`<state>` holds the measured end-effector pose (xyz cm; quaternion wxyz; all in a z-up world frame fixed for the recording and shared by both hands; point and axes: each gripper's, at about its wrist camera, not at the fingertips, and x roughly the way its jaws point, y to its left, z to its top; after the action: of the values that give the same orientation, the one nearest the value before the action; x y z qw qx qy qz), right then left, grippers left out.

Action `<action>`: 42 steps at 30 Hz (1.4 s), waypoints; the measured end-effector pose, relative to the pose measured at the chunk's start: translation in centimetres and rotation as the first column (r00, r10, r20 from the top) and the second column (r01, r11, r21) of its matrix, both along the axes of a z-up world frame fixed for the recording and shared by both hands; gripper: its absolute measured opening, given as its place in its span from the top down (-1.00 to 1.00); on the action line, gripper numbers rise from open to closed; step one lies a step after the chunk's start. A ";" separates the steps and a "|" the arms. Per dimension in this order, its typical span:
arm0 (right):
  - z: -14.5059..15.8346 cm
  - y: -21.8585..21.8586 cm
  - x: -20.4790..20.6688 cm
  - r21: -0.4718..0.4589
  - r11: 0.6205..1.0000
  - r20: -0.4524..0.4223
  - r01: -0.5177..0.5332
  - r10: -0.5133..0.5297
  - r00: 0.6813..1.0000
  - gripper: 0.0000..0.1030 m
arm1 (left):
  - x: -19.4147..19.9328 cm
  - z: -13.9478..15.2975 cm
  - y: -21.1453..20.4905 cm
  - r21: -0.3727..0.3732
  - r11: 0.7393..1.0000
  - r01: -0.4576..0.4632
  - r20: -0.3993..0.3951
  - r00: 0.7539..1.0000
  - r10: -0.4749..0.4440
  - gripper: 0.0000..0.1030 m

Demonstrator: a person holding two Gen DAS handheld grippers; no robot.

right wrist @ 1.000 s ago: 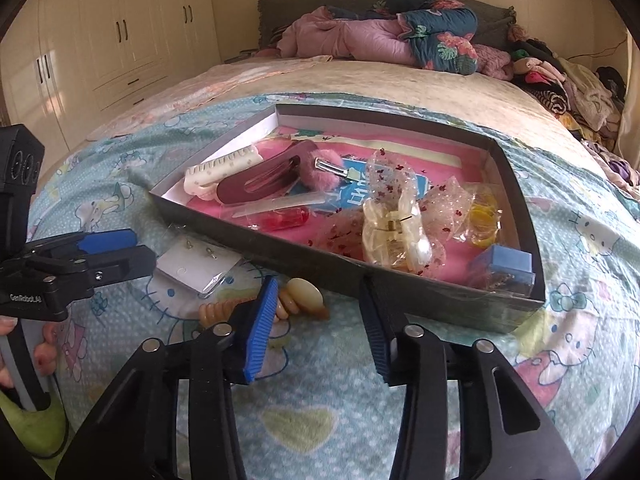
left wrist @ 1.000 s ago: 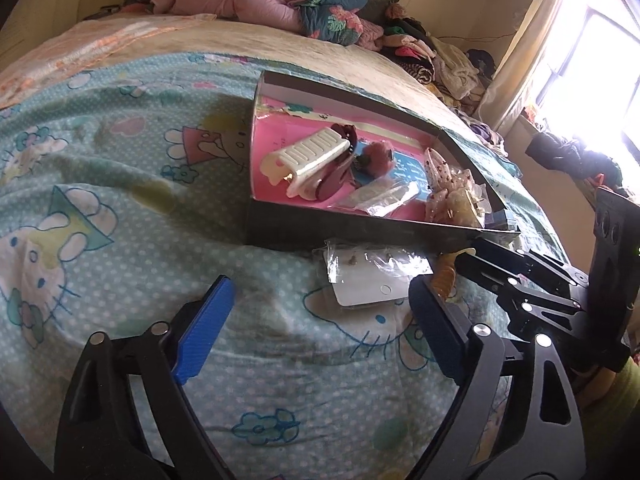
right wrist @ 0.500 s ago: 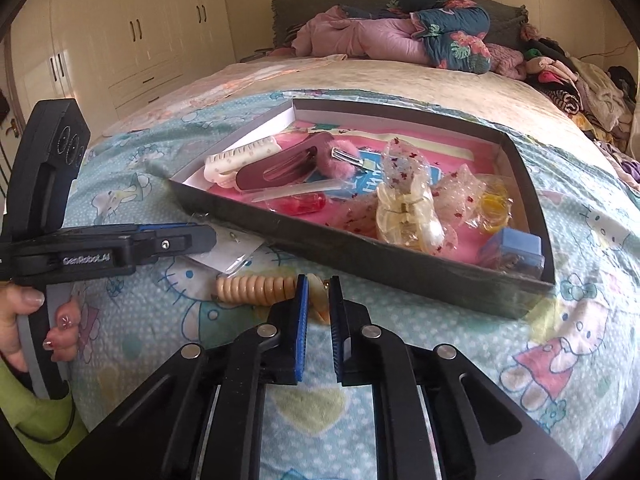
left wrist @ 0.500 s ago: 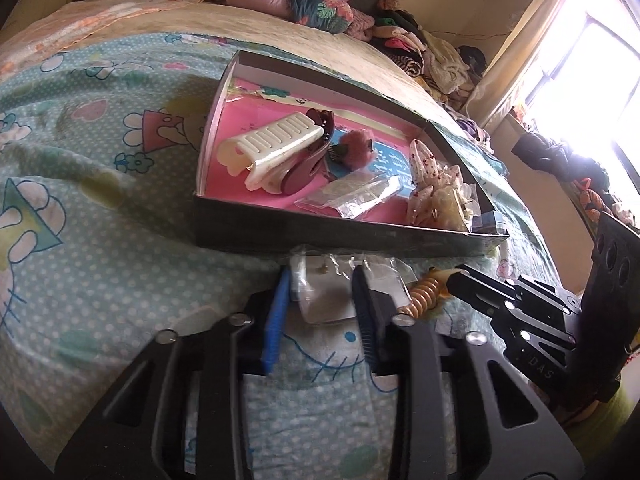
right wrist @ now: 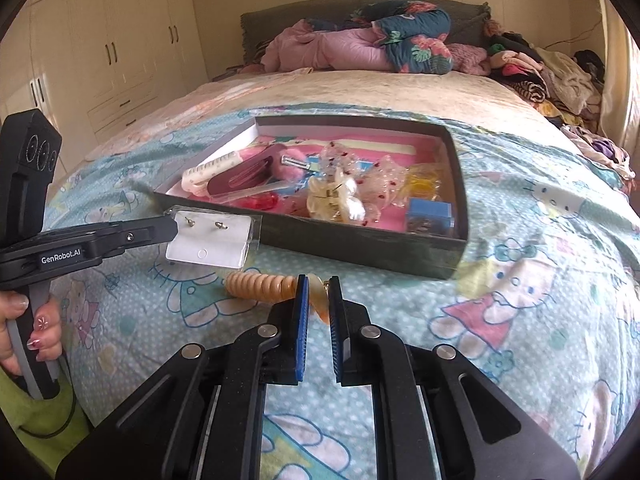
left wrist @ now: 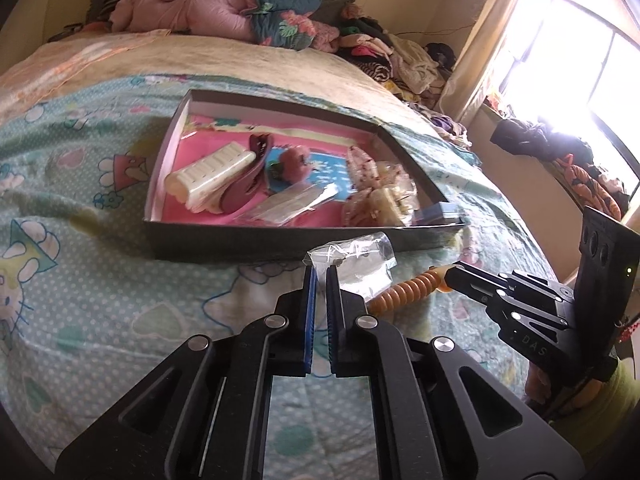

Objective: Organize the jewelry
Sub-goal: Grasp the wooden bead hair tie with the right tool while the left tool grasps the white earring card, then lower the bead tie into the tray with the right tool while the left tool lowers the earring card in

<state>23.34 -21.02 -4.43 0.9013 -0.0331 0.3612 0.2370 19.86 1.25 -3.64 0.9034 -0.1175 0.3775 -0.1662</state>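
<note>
We see a bedroom. The bed (right wrist: 520, 208) fills most of both views — a teal cartoon-print sheet (left wrist: 72, 184) over a cream cover (right wrist: 360, 92). At its head, a dark headboard (right wrist: 256, 28) with bunched pink and floral bedding (right wrist: 360, 44). Heaped clothes (right wrist: 552, 68) along the bed's far side. Cream wardrobes (right wrist: 112, 40) with dark handles line one wall. Opposite, a window (left wrist: 592, 64) blown out with daylight — a pale curtain (left wrist: 492, 32) beside it. Walls pale yellow.
</note>
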 end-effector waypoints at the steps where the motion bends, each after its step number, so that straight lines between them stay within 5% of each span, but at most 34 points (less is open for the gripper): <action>1: 0.3 -0.4 -0.2 0.004 1.000 0.008 0.010 -0.010 1.000 0.81 | -0.1 0.3 -0.3 0.004 1.000 0.003 0.008 1.000 -0.003 0.99; 24: 4.0 -5.5 -0.8 0.021 0.990 0.104 0.139 -0.141 0.985 0.81 | 2.9 3.9 -3.6 0.031 0.999 0.043 0.089 0.995 -0.046 0.99; 42: 4.6 -4.0 6.2 0.007 0.987 0.133 0.161 -0.160 0.978 0.81 | 8.5 2.1 -2.1 0.032 0.999 -0.041 0.058 0.998 0.039 0.99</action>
<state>29.54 -24.98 0.20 0.9394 -0.0214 0.3024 0.1599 28.32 -0.83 -1.55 0.9189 -0.1054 0.3515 -0.1450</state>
